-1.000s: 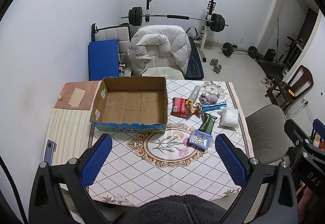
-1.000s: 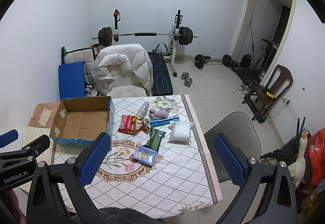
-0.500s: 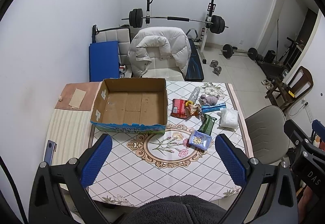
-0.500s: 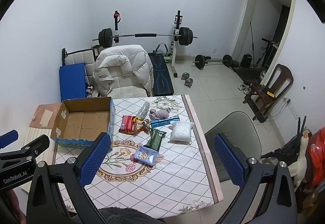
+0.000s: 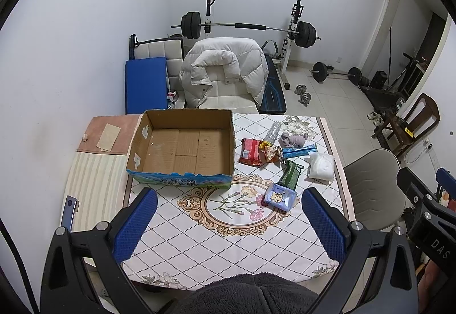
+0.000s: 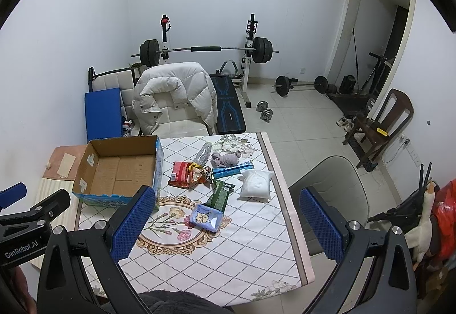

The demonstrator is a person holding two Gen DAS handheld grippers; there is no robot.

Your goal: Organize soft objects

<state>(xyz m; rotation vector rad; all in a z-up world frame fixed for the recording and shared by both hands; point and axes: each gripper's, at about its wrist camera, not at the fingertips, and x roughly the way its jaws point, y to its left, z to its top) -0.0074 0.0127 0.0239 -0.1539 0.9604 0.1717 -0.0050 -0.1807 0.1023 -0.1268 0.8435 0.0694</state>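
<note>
A: How many things lie on the worktop (image 5: 228, 231)?

B: One open cardboard box (image 5: 182, 147), nothing inside it, and eight soft items bunched beside it: a red snack packet (image 5: 250, 151), an orange wrapper (image 5: 270, 151), a clear plastic bottle (image 5: 272, 134), a grey cloth (image 5: 293, 140), a blue tube box (image 5: 299, 150), a white padded pack (image 5: 321, 165), a green packet (image 5: 290, 173) and a blue tissue pack (image 5: 279, 196).

A: And the claws?

B: Two. The left claw (image 5: 229, 228) is spread wide and holds nothing; the box is at its 11 o'clock, the tissue pack nearest at 1 o'clock. The right claw (image 6: 225, 225) is also spread wide and holds nothing; the tissue pack sits at about its 11 o'clock, the others further up at 12, well apart from both.
</note>
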